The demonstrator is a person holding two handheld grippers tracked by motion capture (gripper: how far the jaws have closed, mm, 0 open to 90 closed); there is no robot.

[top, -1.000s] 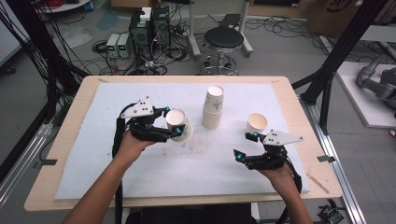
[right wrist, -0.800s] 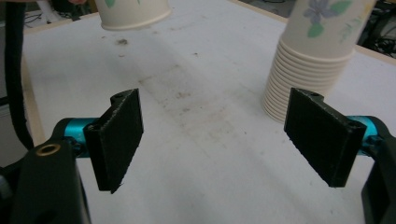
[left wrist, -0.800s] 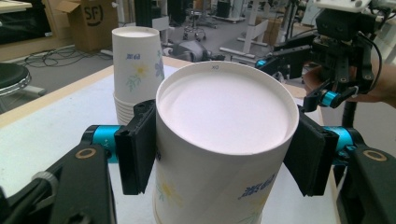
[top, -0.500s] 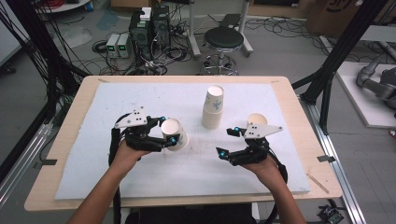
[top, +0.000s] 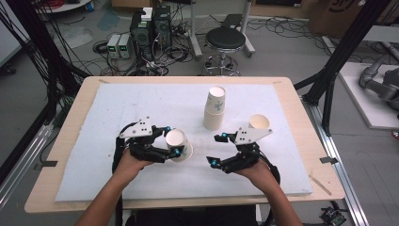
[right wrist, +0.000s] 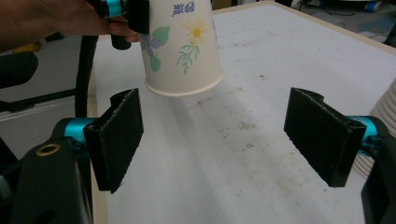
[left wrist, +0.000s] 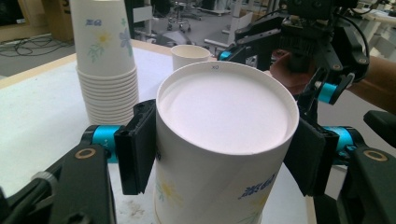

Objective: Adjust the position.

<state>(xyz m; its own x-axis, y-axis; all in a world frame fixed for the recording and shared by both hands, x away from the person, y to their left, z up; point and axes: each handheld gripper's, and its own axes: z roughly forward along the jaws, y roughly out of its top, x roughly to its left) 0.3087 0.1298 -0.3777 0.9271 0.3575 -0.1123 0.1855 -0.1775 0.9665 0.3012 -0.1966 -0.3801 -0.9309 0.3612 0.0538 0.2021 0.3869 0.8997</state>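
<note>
A: Your left gripper is clamped on the cup, one black pad on each side of its wall. The left gripper view looks onto the cup's closed bottom, so it is upside down in your grip, with its open mouth tipped down and away from you.

B: And where does it sit now, compared with a second ago?

A: A second ago you held it farther back on the table, about level with the stack. You have since brought it toward the near edge and a little lower. In the right gripper view its rim hangs just above the white mat, not touching.

B: What about your other hand?

A: Your right gripper has slid left across the table. It started close by the single cup near the right edge; now it sits near the middle, pointing at the held cup. Its jaws stand wide with nothing between them, and the cup floats ahead of them, a bit left of centre.

B: So what does that mean for the job?

A: I read it as a handover or a two-handed move being set up: cup and empty gripper are converging in front of you. The right jaws are not around the cup yet, so nothing is passed. The stack and the single cup stand apart from both hands, toward the far and right side.

B: Any risk?

A: The paper wall is soft; a hard squeeze from a second gripper could dent it.
</note>
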